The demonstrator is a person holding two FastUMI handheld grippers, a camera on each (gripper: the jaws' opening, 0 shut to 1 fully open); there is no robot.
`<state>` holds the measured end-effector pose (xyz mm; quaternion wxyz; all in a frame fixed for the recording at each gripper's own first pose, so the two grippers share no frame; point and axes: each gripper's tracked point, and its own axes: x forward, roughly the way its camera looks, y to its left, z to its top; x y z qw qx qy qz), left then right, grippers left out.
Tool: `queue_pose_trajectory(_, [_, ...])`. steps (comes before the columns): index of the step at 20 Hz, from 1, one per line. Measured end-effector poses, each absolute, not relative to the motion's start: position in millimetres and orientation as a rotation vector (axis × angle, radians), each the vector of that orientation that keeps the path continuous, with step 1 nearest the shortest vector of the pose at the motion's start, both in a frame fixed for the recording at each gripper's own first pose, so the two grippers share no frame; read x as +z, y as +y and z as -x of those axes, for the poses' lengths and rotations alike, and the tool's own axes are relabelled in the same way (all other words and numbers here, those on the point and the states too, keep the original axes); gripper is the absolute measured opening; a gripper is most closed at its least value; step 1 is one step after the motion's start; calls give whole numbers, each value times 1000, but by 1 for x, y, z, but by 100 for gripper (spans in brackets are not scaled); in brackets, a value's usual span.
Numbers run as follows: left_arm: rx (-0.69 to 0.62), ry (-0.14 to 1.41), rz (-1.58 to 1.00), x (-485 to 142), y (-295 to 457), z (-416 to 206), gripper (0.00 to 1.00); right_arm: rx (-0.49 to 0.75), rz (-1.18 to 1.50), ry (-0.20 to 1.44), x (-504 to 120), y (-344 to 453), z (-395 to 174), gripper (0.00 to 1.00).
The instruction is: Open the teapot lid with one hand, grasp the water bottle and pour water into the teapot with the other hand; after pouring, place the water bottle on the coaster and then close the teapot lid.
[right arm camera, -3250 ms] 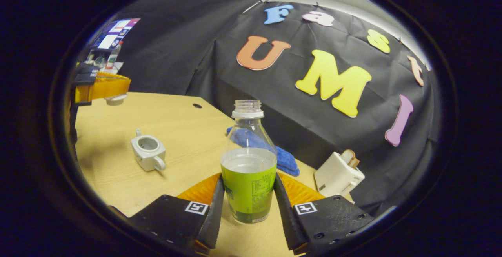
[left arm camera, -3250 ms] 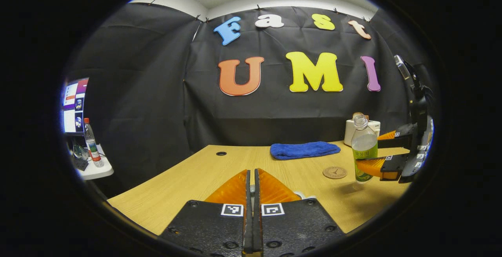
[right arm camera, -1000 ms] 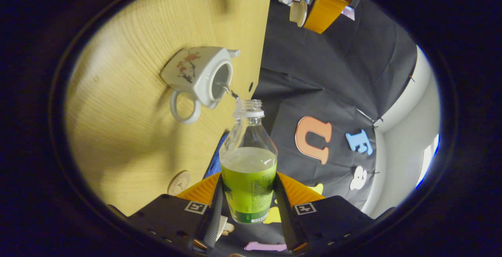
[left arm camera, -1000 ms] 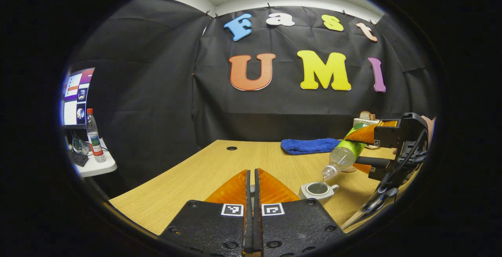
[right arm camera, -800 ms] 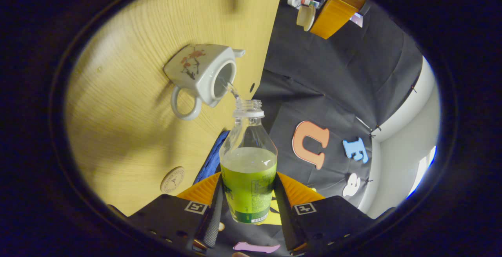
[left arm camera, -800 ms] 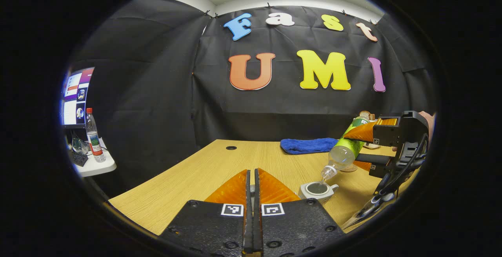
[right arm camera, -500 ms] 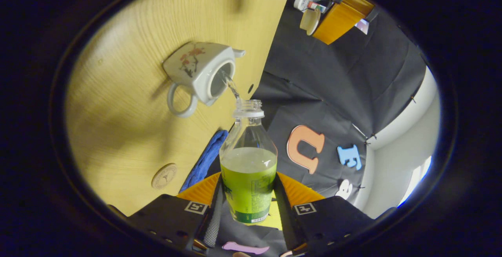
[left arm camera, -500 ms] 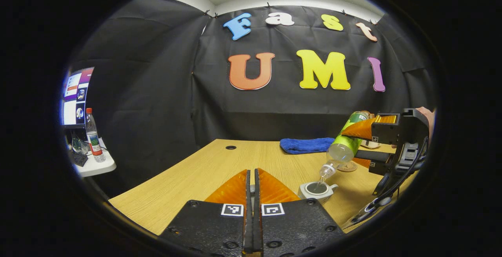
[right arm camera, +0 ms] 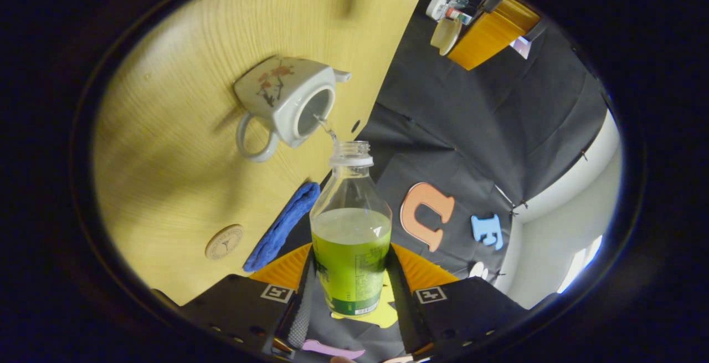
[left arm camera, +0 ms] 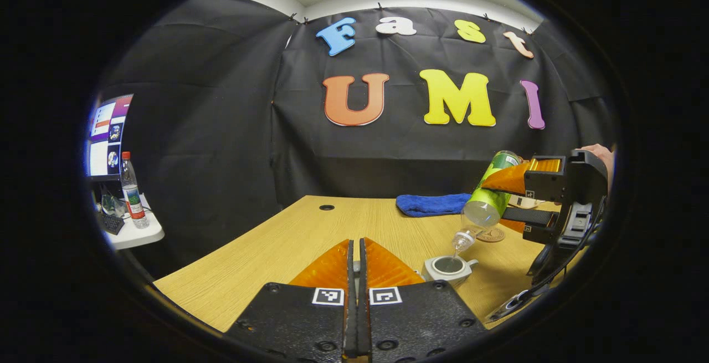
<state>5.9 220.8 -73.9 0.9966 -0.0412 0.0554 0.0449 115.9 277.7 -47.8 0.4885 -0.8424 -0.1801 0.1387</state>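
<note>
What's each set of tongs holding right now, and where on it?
Right tongs: shut on the water bottle, gripping its labelled lower body, tilted over the teapot. Left tongs: holding the teapot lid, probably by its knob, which is hidden.

The table [right arm camera: 183,30] is pale wood with a fine straight grain and a matt finish, and on it the teapot [right arm camera: 282,100] looks like glazed white ceramic, smooth and slightly glossy, with a painted flower sprig on its side. The bottle [right arm camera: 350,230] is clear, shiny plastic wrapped in a glossy green label, while the towel [right arm camera: 279,227] is soft blue cloth with a fuzzy nap and the coaster [right arm camera: 224,241] looks like matt cork or wood with a printed mark. The booth wall [left arm camera: 221,130] is matt black cloth, creased in places.
</note>
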Motion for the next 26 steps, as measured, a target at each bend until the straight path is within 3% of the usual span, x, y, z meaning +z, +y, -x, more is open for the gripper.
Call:
queue_pose_trajectory(12, [101,109,102,-74,226,-5,3,432,1846,-385,-62,280,-111,66])
queue_pose_trajectory(21, [82,81,95,-57,216,-1,3,497,1388,-242,-54,256,-103,65])
queue_pose_trajectory(26, [36,72,88,-44,183,-6,3,460,1027,-118,-31,216,-103,65])
